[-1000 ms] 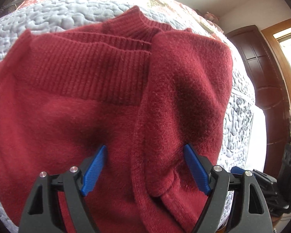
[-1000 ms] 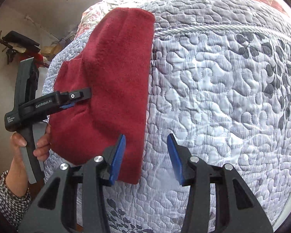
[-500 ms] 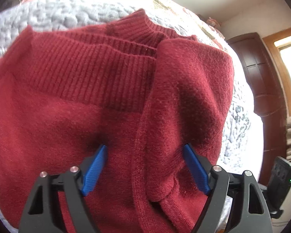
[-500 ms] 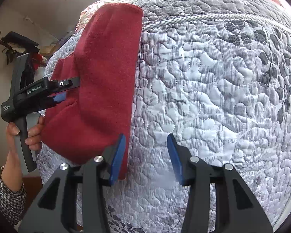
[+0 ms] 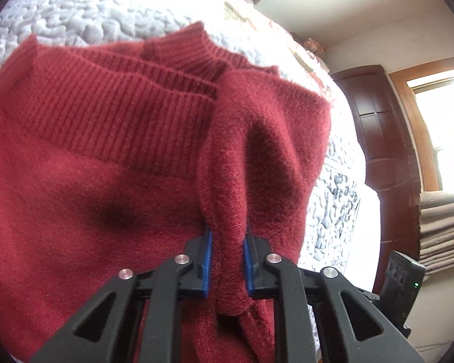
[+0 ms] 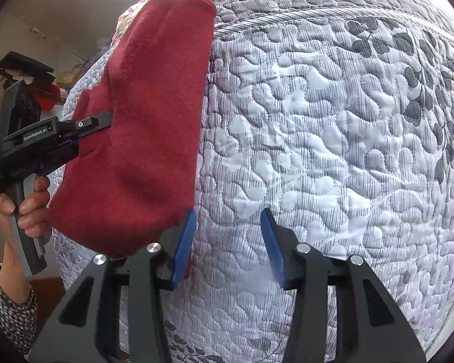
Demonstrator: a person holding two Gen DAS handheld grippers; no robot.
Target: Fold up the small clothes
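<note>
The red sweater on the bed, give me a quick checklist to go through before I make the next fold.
1. Left tongs shut on a fold of the red sweater: ok.
2. Grip catches every layer of that fold: cannot tell, the cloth hides it.
3. Right tongs holding cloth: not ok, they are open with only the quilt between the pads.
4. Right tongs placed at the sweater's near edge: ok, the left pad sits right beside it.
5. Quilt bare on the side beyond the sweater's edge: ok in the right wrist view.
</note>
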